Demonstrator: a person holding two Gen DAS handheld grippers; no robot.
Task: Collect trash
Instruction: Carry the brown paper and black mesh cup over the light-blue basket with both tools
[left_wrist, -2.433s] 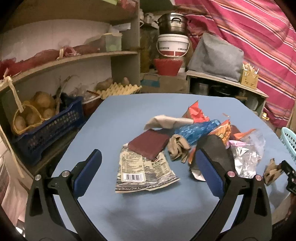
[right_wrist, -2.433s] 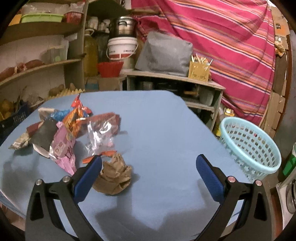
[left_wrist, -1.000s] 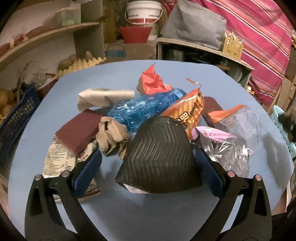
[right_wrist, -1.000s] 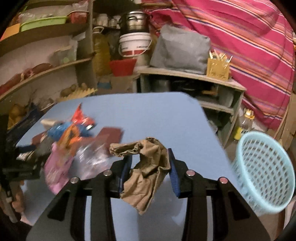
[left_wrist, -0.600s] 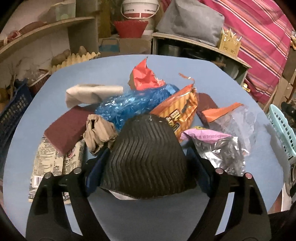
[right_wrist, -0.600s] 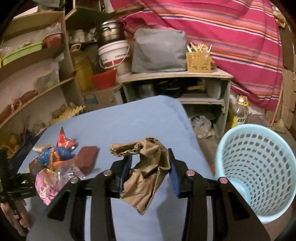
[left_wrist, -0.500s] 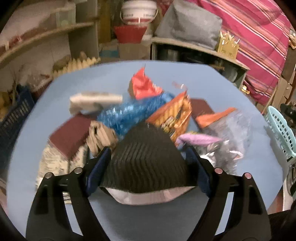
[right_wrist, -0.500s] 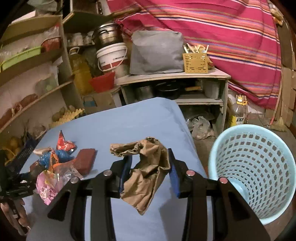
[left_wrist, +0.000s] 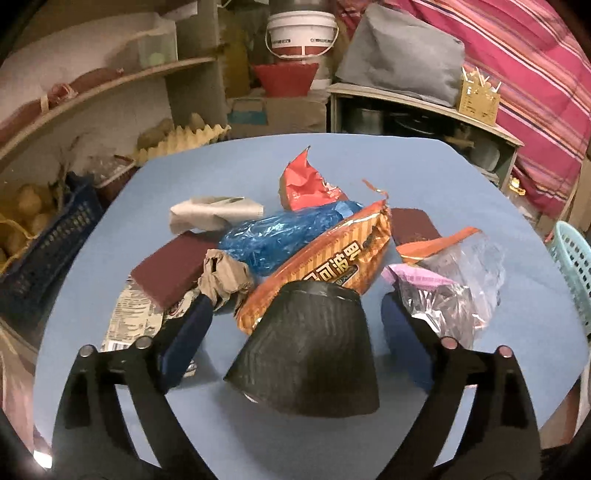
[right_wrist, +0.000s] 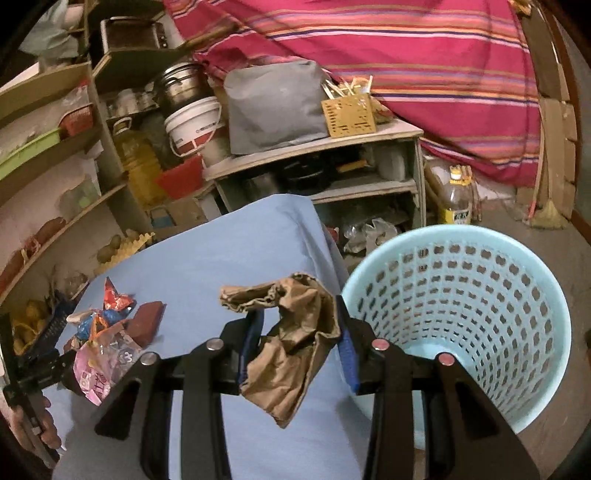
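My left gripper (left_wrist: 297, 317) is shut on a black ribbed wrapper (left_wrist: 310, 350) and holds it above the blue table (left_wrist: 240, 170). Behind it lies a trash pile: an orange snack bag (left_wrist: 332, 258), a blue plastic bag (left_wrist: 280, 232), a red wrapper (left_wrist: 306, 184), a maroon pad (left_wrist: 173, 269), crumpled brown paper (left_wrist: 225, 277) and clear plastic (left_wrist: 454, 288). My right gripper (right_wrist: 299, 343) is shut on a crumpled brown paper bag (right_wrist: 291, 339) by the rim of the light blue basket (right_wrist: 480, 306), at the table's right edge.
Shelves with potatoes, an egg tray (left_wrist: 177, 140) and a dark blue crate (left_wrist: 48, 243) stand left of the table. A low shelf (right_wrist: 314, 166) with a bucket, a grey bag and pots is behind. The basket also shows in the left wrist view (left_wrist: 572, 266). An oil bottle (right_wrist: 458, 199) stands on the floor.
My left gripper closed on the black wrapper and lifted it off the pile. My right gripper picked up the brown paper bag and carried it right, up to the basket.
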